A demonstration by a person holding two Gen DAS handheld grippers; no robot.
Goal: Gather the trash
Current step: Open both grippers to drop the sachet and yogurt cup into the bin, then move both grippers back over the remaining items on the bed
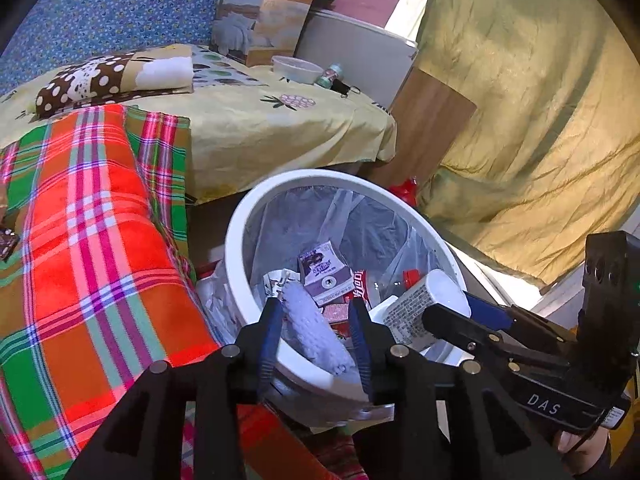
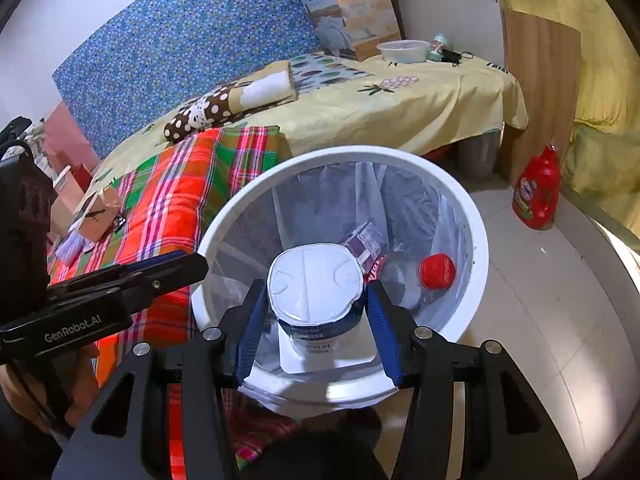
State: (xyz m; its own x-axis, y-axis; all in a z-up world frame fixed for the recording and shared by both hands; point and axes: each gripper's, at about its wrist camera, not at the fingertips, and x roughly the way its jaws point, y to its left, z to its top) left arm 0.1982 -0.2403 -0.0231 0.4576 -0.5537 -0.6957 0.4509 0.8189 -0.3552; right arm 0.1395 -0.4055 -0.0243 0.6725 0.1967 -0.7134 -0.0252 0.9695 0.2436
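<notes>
Right wrist view: my right jaws grip a white foil-lidded cup over the white bin; my left jaws, part-open around a crumpled white wad, should spread wider, letting it drop inside.

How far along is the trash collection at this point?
Done: a small carton, a red-capped bottle and wrappers already lie in the lined white bin. In hand: the right tongs grip a foil-lidded cup over the bin; a white crumpled tissue sits loose between the open left tongs. Left: a plastic bowl and small bottle remain on the bed.
</notes>
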